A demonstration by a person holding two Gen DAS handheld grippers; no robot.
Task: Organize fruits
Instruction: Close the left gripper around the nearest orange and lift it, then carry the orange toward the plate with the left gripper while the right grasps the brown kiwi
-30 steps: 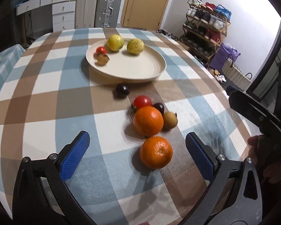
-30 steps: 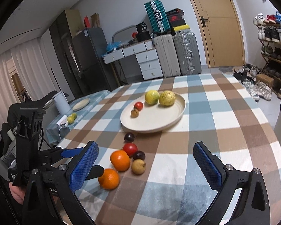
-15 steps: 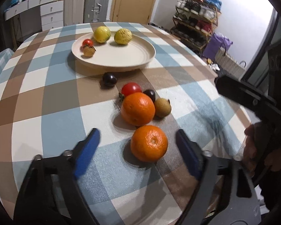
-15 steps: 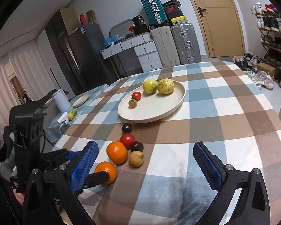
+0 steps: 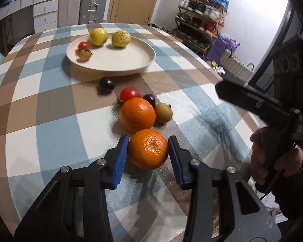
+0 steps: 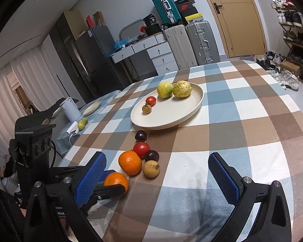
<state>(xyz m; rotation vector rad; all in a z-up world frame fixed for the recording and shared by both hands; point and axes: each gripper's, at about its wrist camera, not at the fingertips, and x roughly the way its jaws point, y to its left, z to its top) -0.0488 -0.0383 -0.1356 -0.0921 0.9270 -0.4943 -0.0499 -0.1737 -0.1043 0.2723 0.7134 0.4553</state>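
Jaws of left gripper (image 5: 148,148) closed on near orange (image 5: 148,148), blue pads touching both sides, lower centre of frame. Orange low on checked surface (image 5: 50,125); whether lifted, cannot tell. Second orange (image 5: 137,114) just behind, touching brown fruit (image 5: 163,113); tomato (image 5: 130,94) and dark plums beyond. Plate (image 5: 119,60) at upper centre holds two yellow fruits, tomato, small brown fruit. Right gripper (image 6: 157,178) jaws wide, holding nothing, above surface.

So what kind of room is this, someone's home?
Most likely a lived-in home, perhaps a dining area by the entrance: a table under a checked cloth, a shoe rack full of shoes, and suitcases parked beside a wooden door.
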